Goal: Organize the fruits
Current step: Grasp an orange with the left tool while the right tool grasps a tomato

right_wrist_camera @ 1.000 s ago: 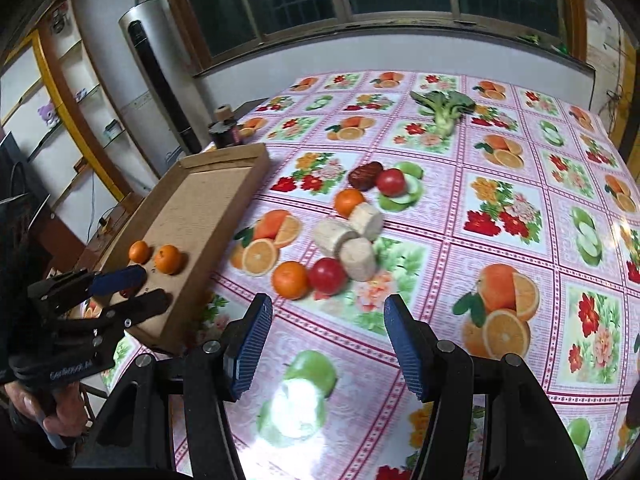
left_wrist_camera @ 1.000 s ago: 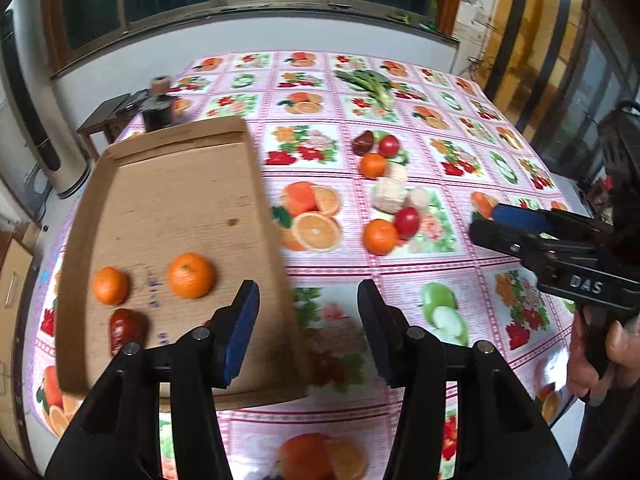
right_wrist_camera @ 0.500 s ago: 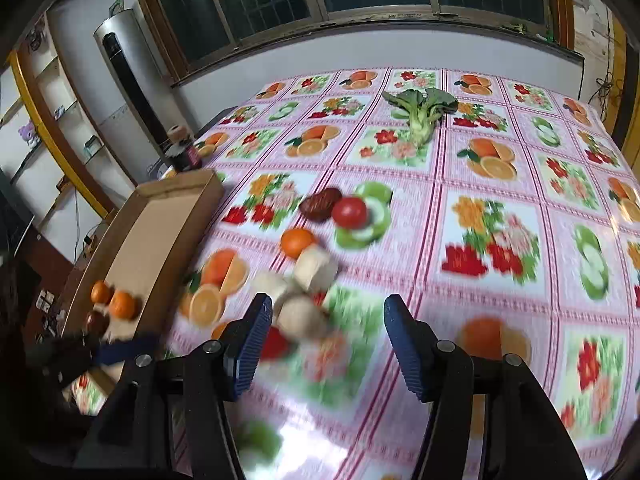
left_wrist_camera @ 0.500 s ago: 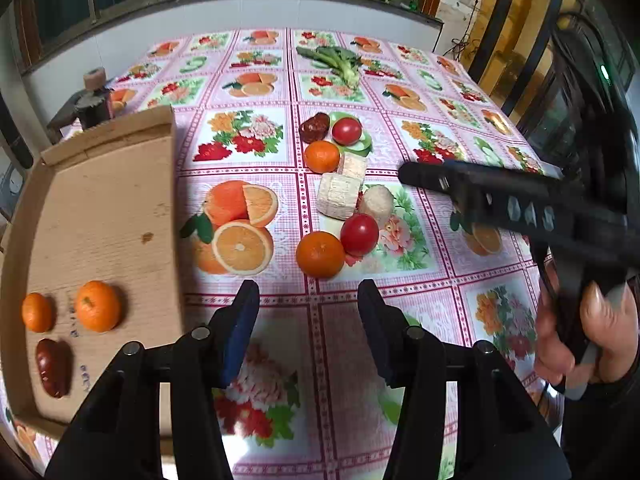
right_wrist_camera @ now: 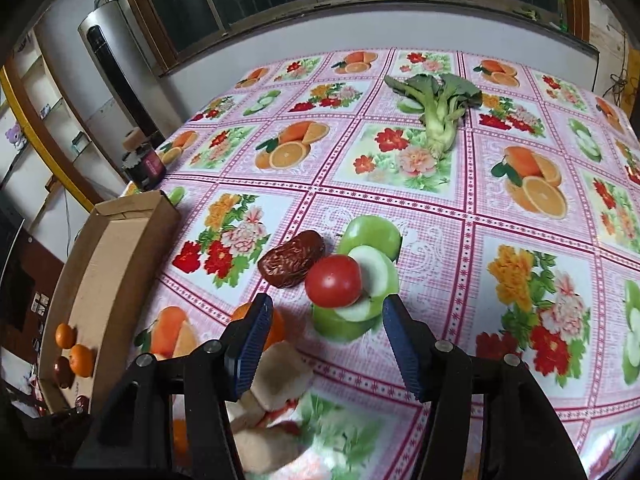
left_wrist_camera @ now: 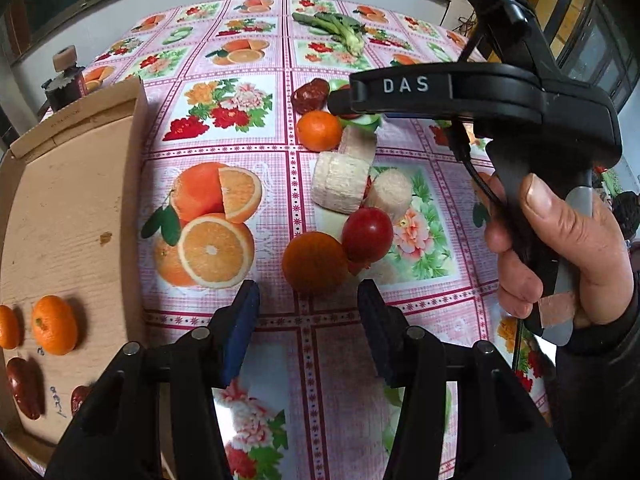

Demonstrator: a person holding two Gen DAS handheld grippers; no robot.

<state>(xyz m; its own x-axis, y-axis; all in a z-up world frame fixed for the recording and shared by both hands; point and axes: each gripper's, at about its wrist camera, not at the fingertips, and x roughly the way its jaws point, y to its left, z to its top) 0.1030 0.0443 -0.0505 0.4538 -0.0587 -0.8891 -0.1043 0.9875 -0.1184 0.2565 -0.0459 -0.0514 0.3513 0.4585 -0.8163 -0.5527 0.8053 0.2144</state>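
Round red tomato (right_wrist_camera: 333,286), beside the wrinkled brown date (right_wrist_camera: 291,259): we judge it soft, smooth; take across its middle. Right gripper (right_wrist_camera: 324,338) released, empty.

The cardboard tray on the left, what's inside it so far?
In the cardboard tray: two small oranges, a dark red date and another reddish piece mostly hidden behind the left gripper. The tray's near corner is covered.
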